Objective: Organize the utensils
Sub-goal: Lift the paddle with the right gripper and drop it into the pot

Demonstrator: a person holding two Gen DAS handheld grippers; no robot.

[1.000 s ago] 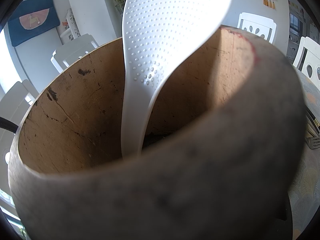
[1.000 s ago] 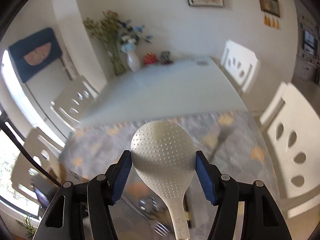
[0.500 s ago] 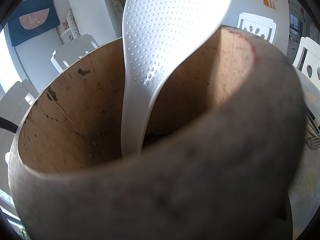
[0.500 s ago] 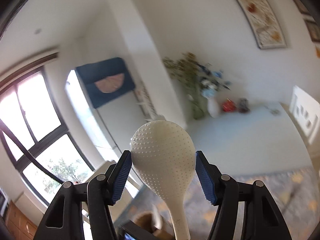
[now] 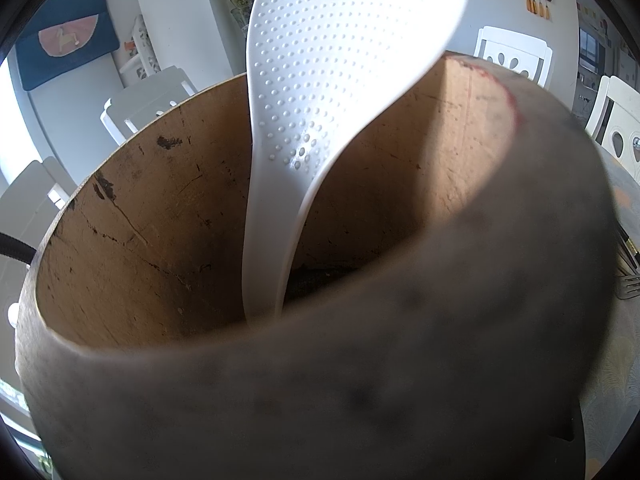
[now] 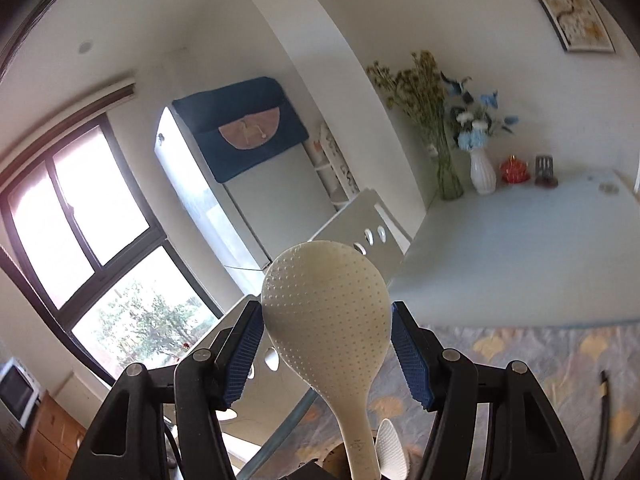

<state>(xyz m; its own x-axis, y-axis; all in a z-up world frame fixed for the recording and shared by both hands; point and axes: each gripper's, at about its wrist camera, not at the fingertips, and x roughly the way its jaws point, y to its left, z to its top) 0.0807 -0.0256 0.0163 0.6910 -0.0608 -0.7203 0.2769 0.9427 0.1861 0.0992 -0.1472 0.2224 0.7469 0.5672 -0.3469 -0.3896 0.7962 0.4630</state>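
Right gripper [image 6: 327,354] clamped on rice paddle [image 6: 326,316] head, handle hanging down, left gripper's state unreadable behind wooden holder [image 5: 160,216].

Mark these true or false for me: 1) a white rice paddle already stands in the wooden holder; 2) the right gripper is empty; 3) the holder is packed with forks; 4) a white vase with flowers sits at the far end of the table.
1) True: a white rice paddle stands handle-down inside the wooden holder.
2) False: the right gripper is clamped on the head of a second paddle, handle pointing down.
3) False: only the one paddle shows inside the holder; no forks in it.
4) True: a white vase holding flowers stands at the far end of the table.
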